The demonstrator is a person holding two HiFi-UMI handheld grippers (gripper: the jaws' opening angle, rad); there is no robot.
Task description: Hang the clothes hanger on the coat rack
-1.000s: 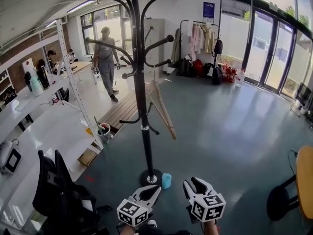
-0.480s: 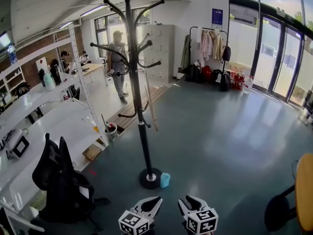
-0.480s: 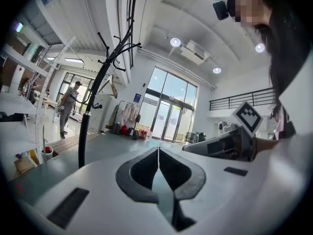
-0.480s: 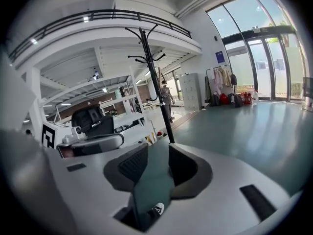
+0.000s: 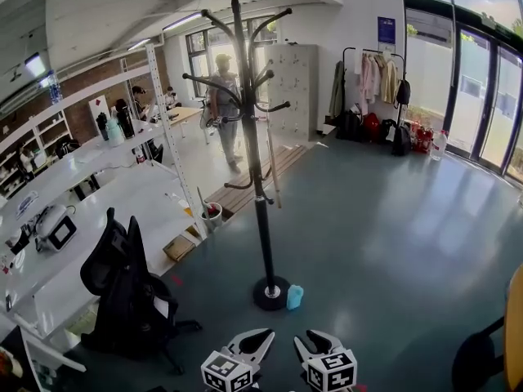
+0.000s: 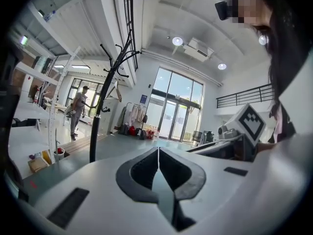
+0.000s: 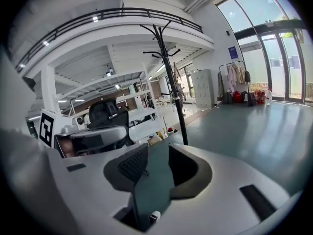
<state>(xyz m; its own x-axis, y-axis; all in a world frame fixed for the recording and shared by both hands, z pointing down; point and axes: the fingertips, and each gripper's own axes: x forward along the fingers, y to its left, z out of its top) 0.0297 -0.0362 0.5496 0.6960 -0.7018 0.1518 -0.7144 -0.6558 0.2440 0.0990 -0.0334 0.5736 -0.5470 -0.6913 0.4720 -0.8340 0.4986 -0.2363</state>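
Observation:
The black coat rack stands on the grey floor ahead of me, its round base about a step away. A wooden hanger hangs from one of its right-hand arms, seen nearly edge-on. Both grippers sit low at the bottom edge of the head view, well short of the rack. My left gripper is shut and empty; in the left gripper view its jaws meet at the tips. My right gripper is open with nothing between its jaws. The rack also shows in the right gripper view.
A small blue container stands beside the rack's base. A black office chair and white shelving with desks are on the left. A person walks behind the rack. A clothes rail and glass doors are far right.
The view has drawn back from the rack, which now looks smaller and farther. The hanger on it has swung from side-on to edge-on. Both grippers have dropped lower in the view.

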